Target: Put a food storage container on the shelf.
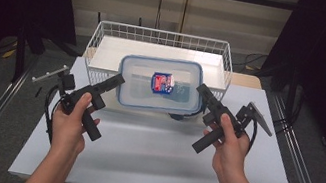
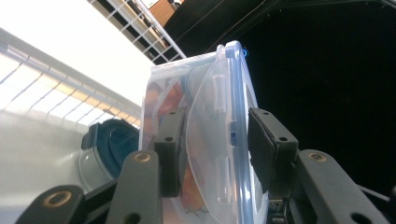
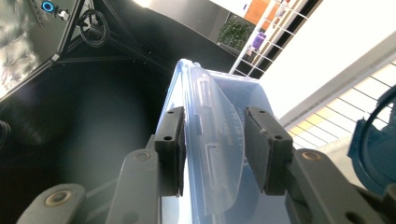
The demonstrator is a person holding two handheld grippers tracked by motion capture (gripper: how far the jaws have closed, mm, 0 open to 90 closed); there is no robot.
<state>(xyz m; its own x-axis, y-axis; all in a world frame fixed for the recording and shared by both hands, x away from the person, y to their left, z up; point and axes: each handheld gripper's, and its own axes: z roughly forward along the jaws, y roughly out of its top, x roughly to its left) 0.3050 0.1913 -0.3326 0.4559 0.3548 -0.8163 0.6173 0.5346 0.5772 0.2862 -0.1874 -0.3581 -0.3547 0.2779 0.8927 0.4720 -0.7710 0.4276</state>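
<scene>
The clear plastic food container (image 1: 159, 90), closed with a blue-rimmed lid, is held level above the far part of the white counter (image 1: 154, 156), just in front of the white wire basket (image 1: 110, 34). A red and blue packet (image 1: 163, 83) shows through the lid. The left tongs (image 1: 119, 82) pinch the container's left end over its latch flap (image 2: 210, 140). The right tongs (image 1: 200, 90) pinch the right end in the same manner. A round blue-rimmed lid (image 2: 109, 147) lies on the counter below the container.
</scene>
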